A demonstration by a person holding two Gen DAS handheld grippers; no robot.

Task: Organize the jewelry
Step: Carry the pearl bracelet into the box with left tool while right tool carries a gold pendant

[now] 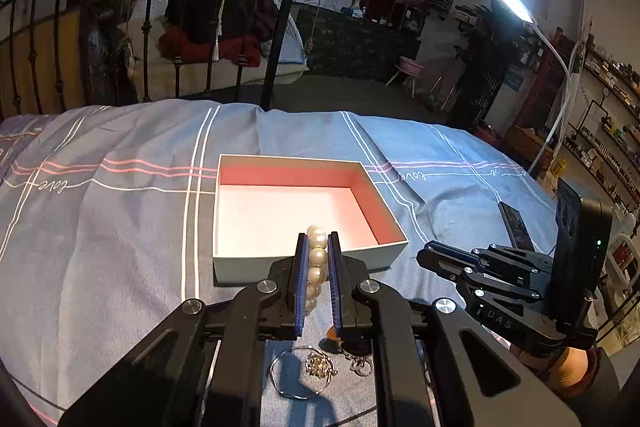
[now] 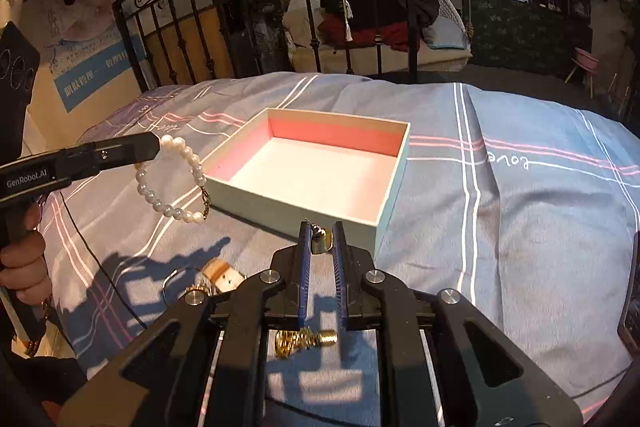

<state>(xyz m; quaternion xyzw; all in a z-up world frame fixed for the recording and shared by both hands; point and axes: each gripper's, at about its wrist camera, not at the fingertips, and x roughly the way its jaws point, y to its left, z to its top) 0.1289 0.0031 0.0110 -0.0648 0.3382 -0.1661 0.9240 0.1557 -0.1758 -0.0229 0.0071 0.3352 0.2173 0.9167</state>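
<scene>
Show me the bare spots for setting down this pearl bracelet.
The box floor is bare throughout. The bedspread right of the box is open too. Crowded: the near strip where the wire bangle, gold pieces and a small tag lie.

The shallow cardboard box (image 2: 308, 201) is pale mint outside, with coral-pink inner walls and a whitish-pink floor. It sits on a soft blue-grey bedspread (image 2: 500, 211) crossed by white and pink stripes, with "love" written in white script. The round-bead pearl bracelet (image 2: 176, 179) is creamy white with a bronze clasp. Each black gripper has blue finger pads (image 1: 298, 283). A thin silver wire bangle (image 1: 298, 373) and a glinting gold trinket (image 2: 306, 341) lie on the blue cloth.
</scene>
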